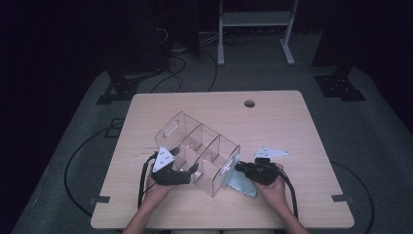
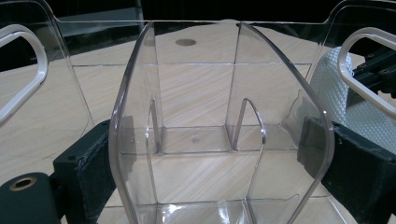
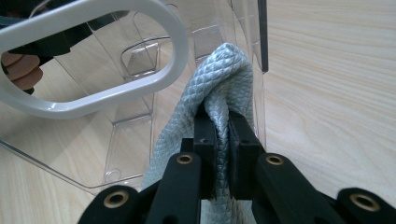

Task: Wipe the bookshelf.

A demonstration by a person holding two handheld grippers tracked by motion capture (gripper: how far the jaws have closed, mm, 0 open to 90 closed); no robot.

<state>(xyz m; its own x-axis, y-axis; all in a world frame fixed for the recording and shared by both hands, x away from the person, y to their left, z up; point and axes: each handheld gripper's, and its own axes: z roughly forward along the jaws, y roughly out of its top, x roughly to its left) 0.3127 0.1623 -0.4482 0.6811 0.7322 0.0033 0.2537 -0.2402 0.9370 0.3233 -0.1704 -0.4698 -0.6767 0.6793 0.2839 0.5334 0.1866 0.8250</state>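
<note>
High view: left tongs (image 1: 191, 170) clamp clear plastic divided organizer (image 1: 197, 146) w/ wide jaws, right tongs (image 1: 240, 168) pinch pale-blue woven cloth (image 3: 223, 79) at 3 o'clock wall—wiping; next, probably rub cloth along it.

High view: the near edge of the counter (image 1: 146, 219) and both forearms are cut off at the bottom; the pale blue cloth (image 1: 242, 185) lies partly hidden under the right tongs (image 1: 239, 168) and behind the clear organiser (image 1: 199, 151). Left gripper view: the organiser's base and both white-rimmed handle cut-outs run past the picture's edges, and its clear walls veil the pads of the left tongs (image 2: 224, 154). Right gripper view: the cloth's lower part is hidden behind the tongs.
</note>
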